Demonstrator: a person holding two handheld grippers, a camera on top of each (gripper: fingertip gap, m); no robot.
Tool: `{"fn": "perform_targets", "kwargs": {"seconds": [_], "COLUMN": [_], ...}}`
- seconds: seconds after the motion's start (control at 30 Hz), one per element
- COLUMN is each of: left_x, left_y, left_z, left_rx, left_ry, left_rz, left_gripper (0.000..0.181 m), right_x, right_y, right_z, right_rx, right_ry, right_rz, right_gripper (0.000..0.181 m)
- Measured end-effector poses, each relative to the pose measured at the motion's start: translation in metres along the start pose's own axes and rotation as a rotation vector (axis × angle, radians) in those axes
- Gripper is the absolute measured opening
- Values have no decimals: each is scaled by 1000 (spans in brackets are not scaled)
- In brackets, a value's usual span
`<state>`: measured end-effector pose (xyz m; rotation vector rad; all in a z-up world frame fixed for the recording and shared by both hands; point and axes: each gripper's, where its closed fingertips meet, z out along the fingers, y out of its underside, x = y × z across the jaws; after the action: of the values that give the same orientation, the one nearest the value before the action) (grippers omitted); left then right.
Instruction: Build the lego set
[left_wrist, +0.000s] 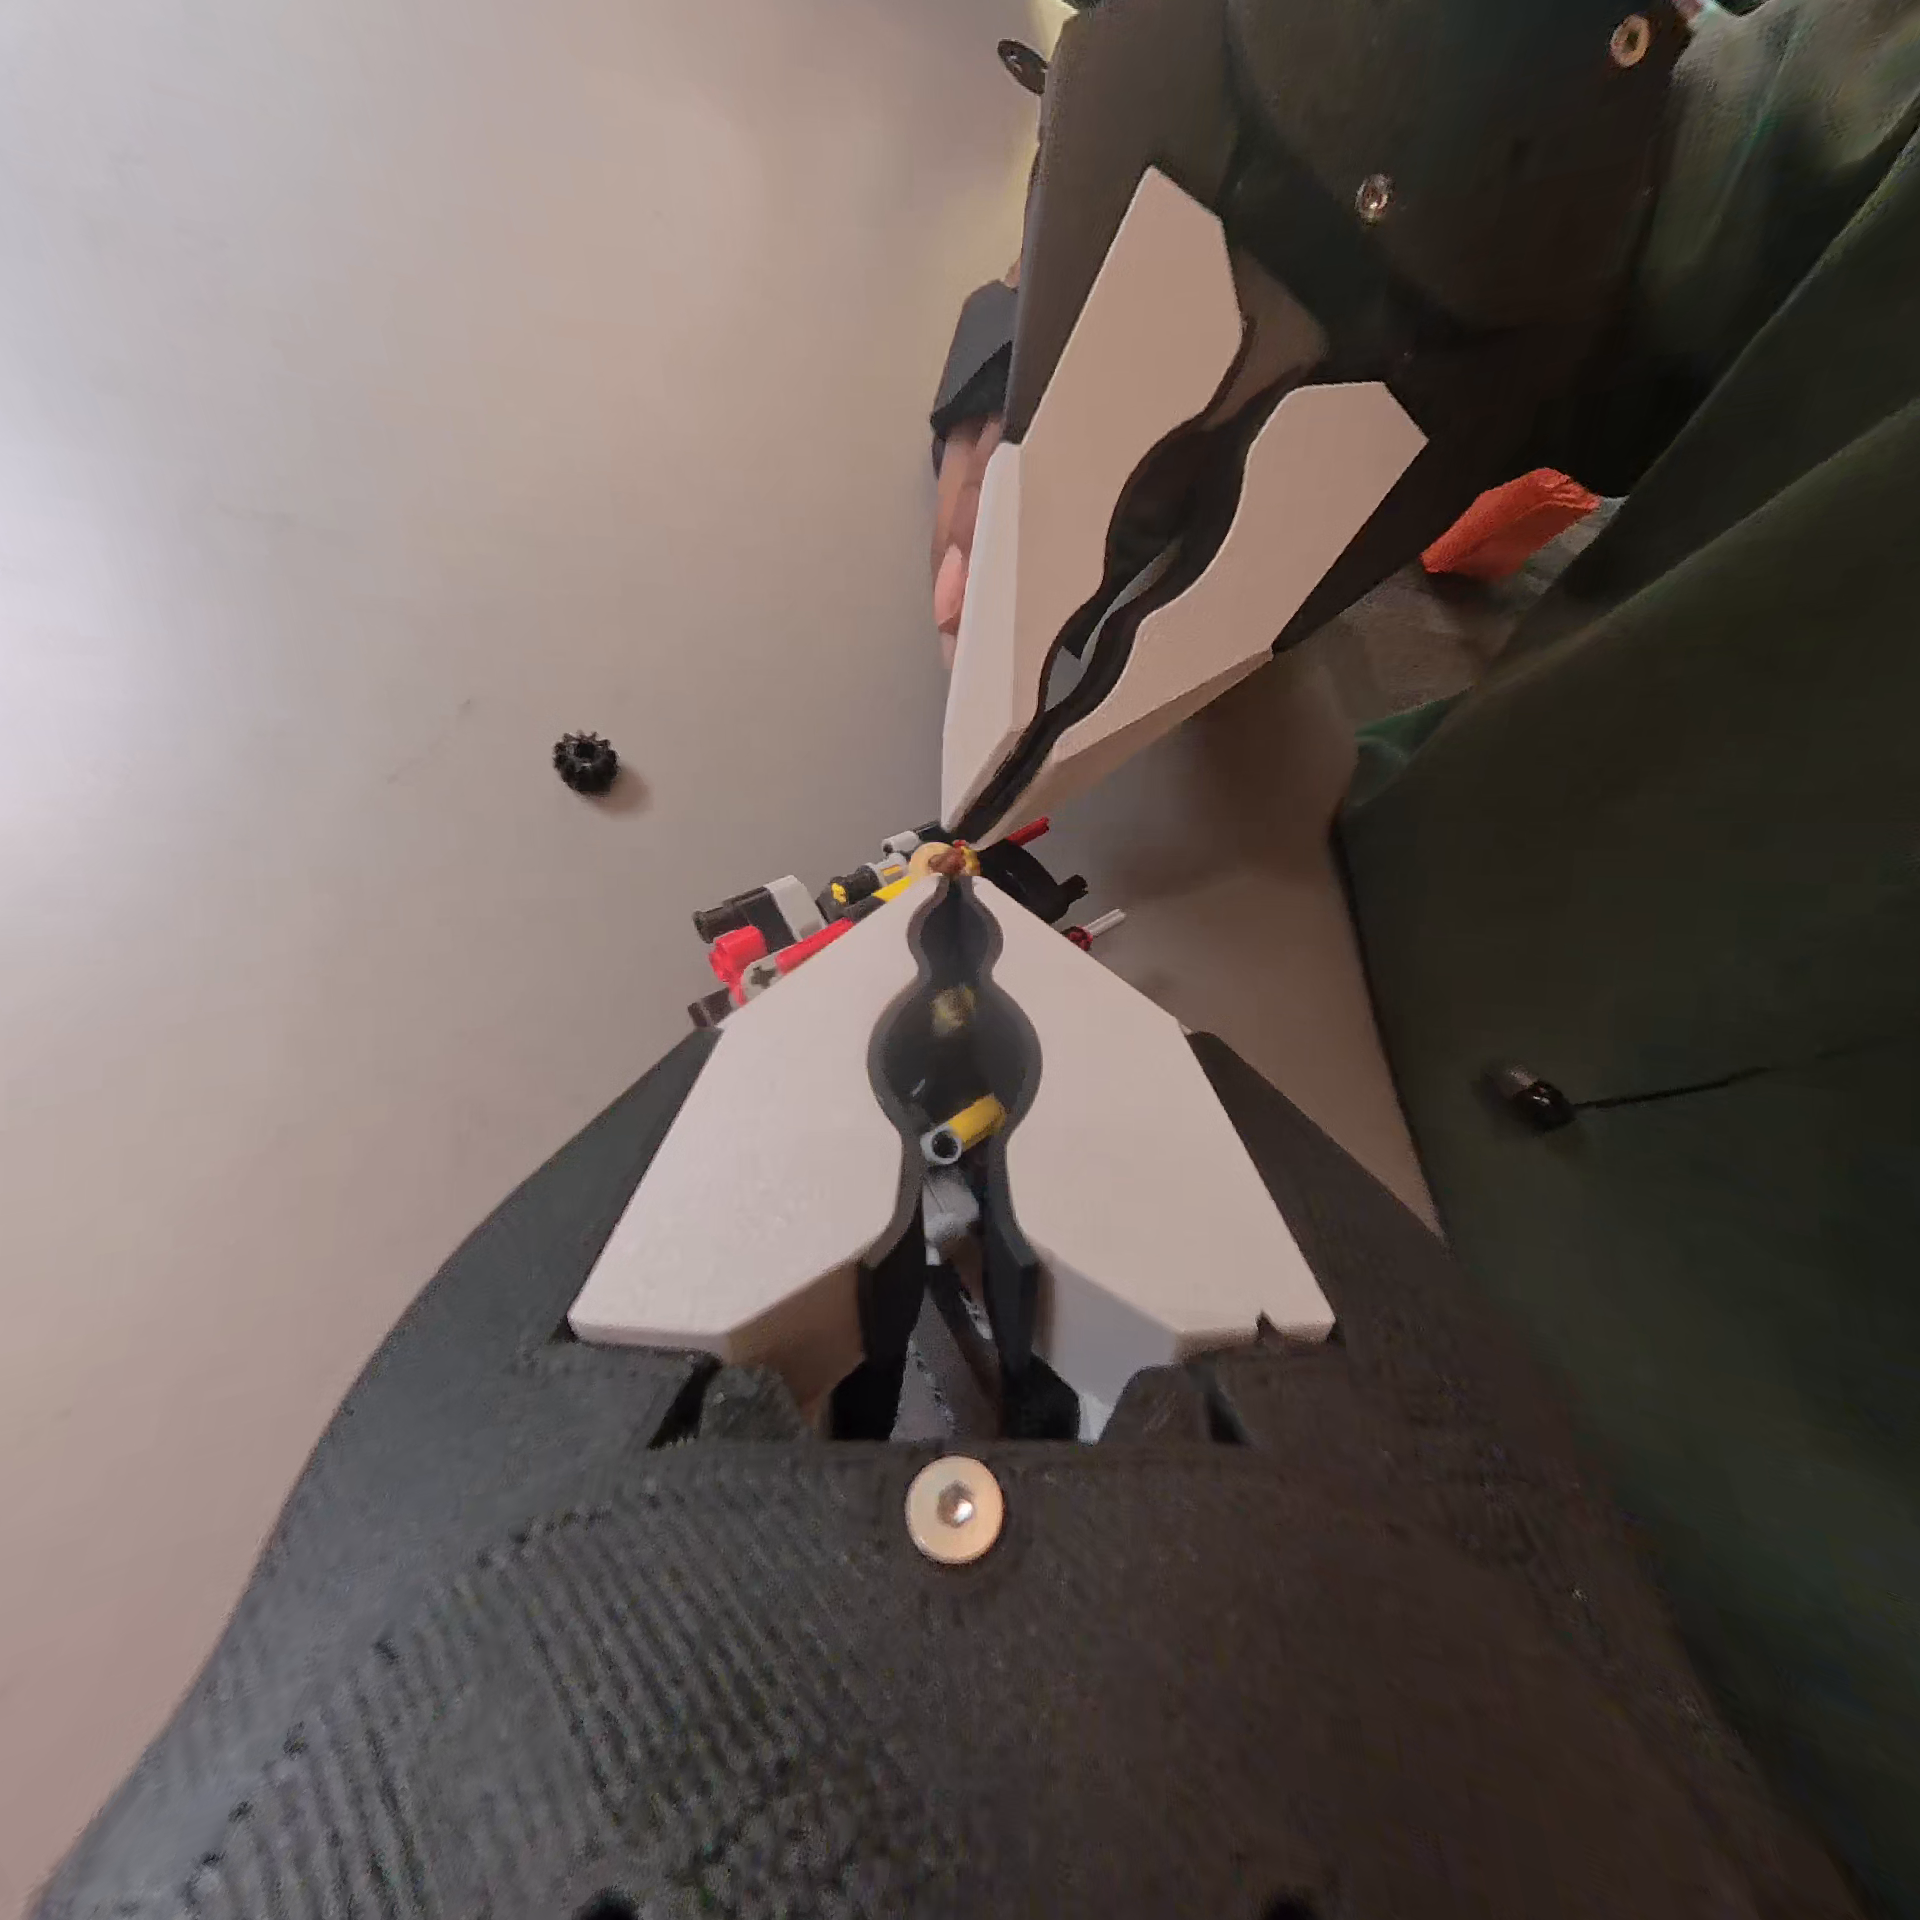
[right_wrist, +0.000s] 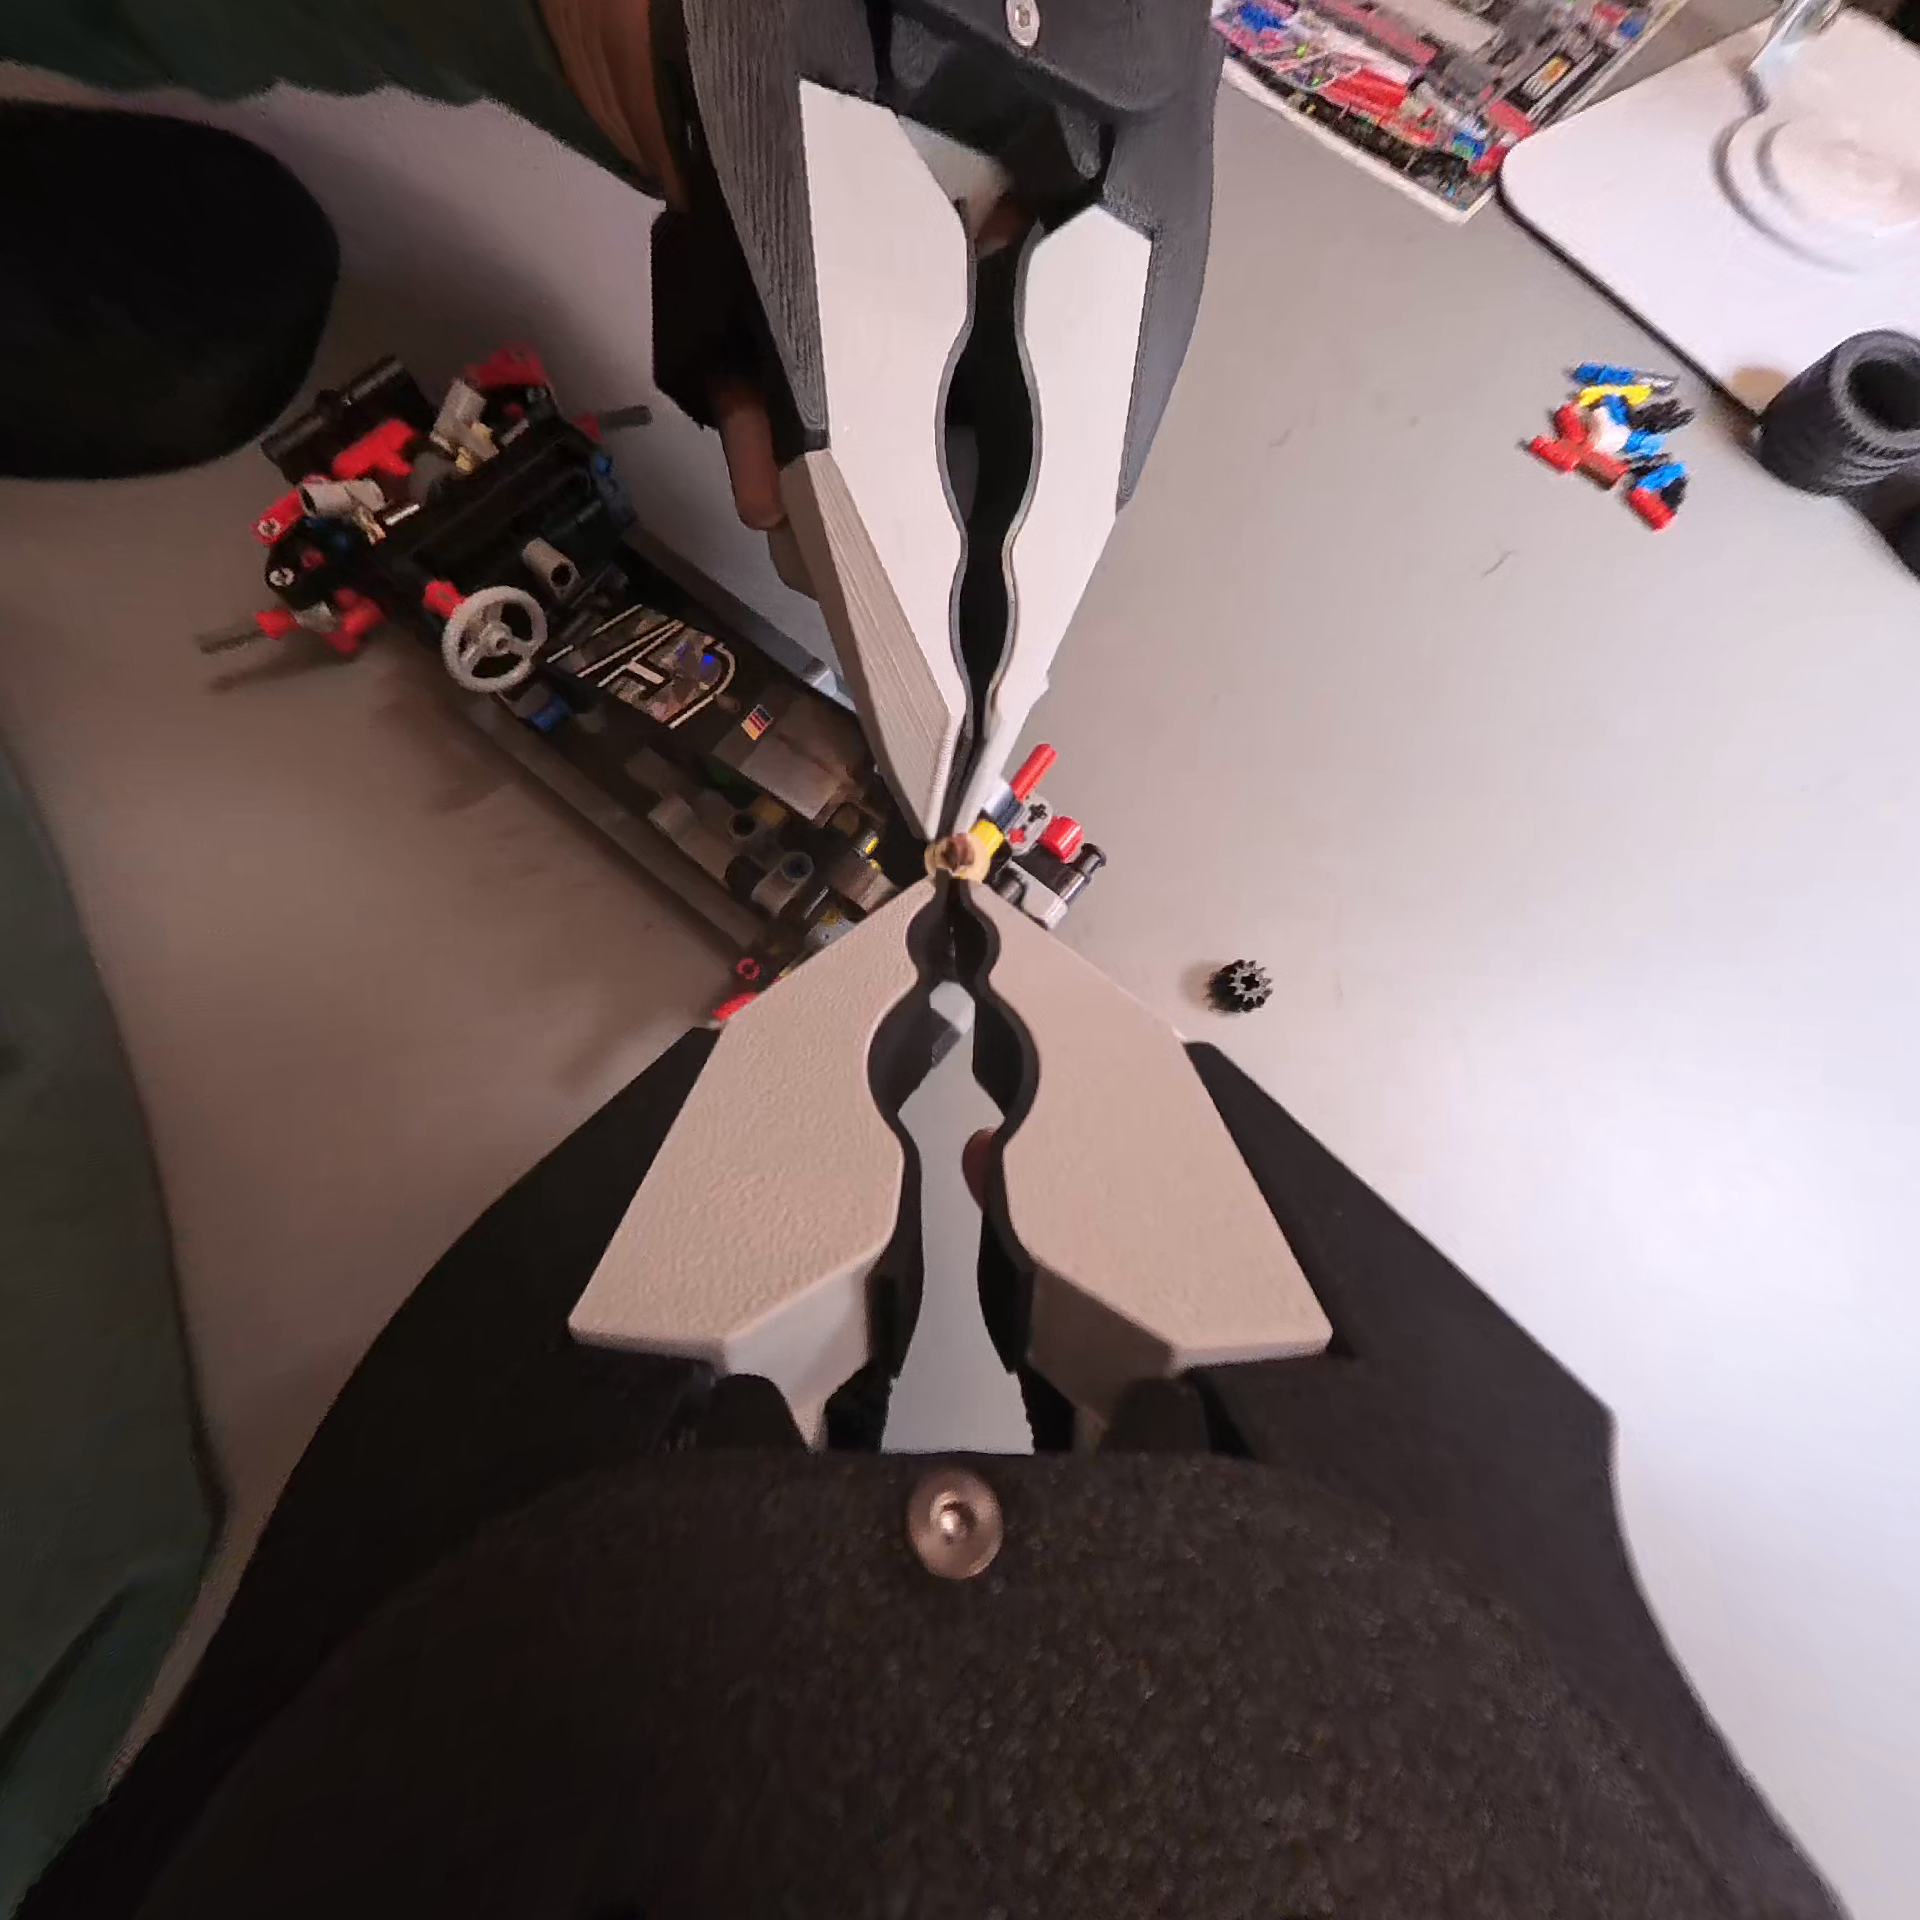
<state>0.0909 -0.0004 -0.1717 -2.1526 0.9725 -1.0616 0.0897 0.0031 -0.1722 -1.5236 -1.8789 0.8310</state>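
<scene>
The lego model (right_wrist: 499, 561), a long black car chassis with red, grey and yellow parts, lies on the grey table (right_wrist: 1403, 831); its end also shows in the left wrist view (left_wrist: 769, 925). My left gripper (left_wrist: 948, 881) and right gripper (right_wrist: 951, 896) are both shut and meet tip to tip over the model's near end. A small tan round piece with a brown centre (left_wrist: 935, 858) sits right between the two pairs of tips; it shows in the right wrist view too (right_wrist: 956, 854). I cannot tell whether either gripper pinches it. The right gripper (left_wrist: 961, 831) comes in from above, and so does the left (right_wrist: 951, 821).
A small black gear (right_wrist: 1242, 982) lies loose on the table, also seen in the left wrist view (left_wrist: 587, 764). A pile of loose red, blue and yellow pieces (right_wrist: 1610, 436), black tyres (right_wrist: 1860, 426) and a printed booklet (right_wrist: 1382, 83) lie far right. A dark green sleeve (left_wrist: 1662, 935) is at the right. My left and right fingertips are right by each other.
</scene>
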Motion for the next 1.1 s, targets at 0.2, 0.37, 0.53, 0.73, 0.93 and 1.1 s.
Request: {"fn": "perform_targets", "kwargs": {"seconds": [0.2,0.37,0.53,0.73,0.93,1.1], "left_x": [2,-1,3,24,36,35], "left_y": [-8,-12,-12,20,43,44], "left_z": [-5,-9,-29,-44,-34,-26], "left_rx": [35,61,135,150,170,143], "left_ry": [8,-31,-99,-161,-234,-272], "left_rz": [-14,-34,-49,-65,-62,-26], "left_gripper": [0,0,16,42,47,38], "right_x": [1,1,2,1,1,0], "right_y": [-10,-8,-6,-5,-4,-3], "right_z": [-4,2,4,5,7,8], "right_rx": [66,61,70,99,148,155], "right_ry": [-25,-52,-80,-132,-207,-222], "right_rz": [37,67,103,119,103,103], "right_gripper": [13,11,12,14,16,11]}}
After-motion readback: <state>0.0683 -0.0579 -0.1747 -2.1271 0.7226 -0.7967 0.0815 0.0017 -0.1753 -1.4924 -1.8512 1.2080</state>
